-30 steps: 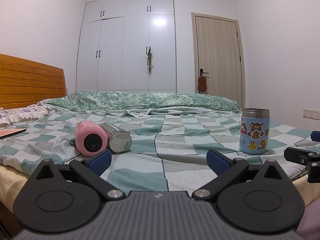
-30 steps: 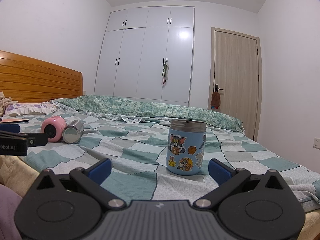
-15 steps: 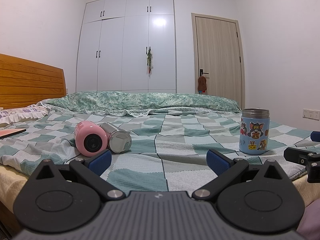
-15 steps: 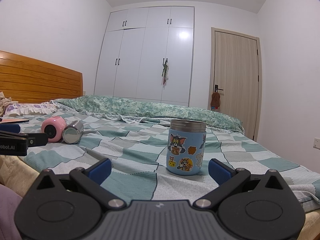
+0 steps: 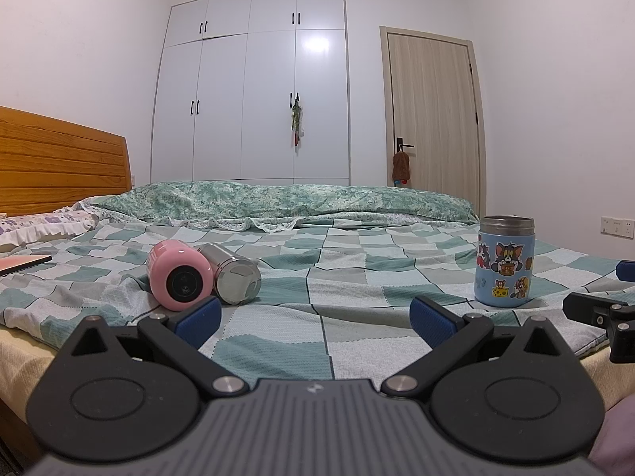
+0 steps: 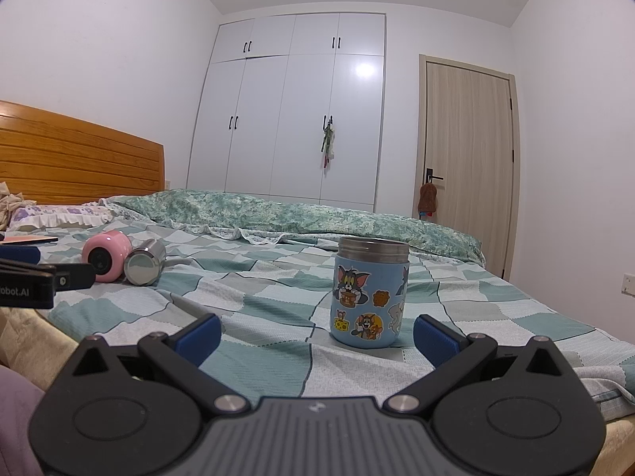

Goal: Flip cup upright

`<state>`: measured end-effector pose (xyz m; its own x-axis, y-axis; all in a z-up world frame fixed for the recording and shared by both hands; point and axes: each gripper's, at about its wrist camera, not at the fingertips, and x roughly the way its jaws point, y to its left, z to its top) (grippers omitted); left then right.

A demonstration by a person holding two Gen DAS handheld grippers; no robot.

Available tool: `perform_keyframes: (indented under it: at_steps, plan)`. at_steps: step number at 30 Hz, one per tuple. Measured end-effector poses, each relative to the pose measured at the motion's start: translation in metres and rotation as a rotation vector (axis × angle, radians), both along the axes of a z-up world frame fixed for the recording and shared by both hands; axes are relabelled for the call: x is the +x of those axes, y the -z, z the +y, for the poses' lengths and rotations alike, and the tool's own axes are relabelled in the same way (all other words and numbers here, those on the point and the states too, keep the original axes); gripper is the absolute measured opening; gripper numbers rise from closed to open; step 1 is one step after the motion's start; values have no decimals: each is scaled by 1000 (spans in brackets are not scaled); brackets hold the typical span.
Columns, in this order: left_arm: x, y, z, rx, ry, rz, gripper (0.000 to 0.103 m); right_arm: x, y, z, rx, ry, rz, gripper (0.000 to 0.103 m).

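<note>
A pink cup [image 5: 179, 280] lies on its side on the checked bed sheet, its base toward me, with a steel cup [image 5: 235, 280] lying against its right side. Both also show in the right wrist view, the pink cup [image 6: 106, 254] and the steel cup [image 6: 143, 262], far left. A blue cartoon cup [image 6: 370, 303] with a steel rim stands upright; it also shows in the left wrist view [image 5: 505, 266]. My left gripper [image 5: 314, 319] is open and empty, just short of the pink cup. My right gripper [image 6: 316, 332] is open and empty, just short of the blue cup.
The bed [image 5: 357, 277] has a wooden headboard [image 5: 59, 162] at left and a rolled green quilt [image 5: 297, 202] at the far side. A flat pink item [image 5: 24, 263] lies at far left. White wardrobe and a door stand behind.
</note>
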<state>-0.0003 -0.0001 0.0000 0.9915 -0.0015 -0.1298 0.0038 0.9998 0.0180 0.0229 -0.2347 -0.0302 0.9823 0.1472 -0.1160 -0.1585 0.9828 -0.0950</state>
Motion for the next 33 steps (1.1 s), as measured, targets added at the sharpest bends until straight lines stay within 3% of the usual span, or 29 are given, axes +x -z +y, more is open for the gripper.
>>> perform_keyframes:
  at_steps: [13, 19, 33]
  plan:
    - [0, 0, 0, -1, -2, 0, 103, 1, 0, 2, -1, -6, 4, 103]
    - [4, -9, 6, -25, 3, 26, 103, 12, -10, 14, 3, -83, 38, 103]
    - [50, -54, 93, -67, -123, 38, 103, 107, -60, 106, -53, -292, 78, 103]
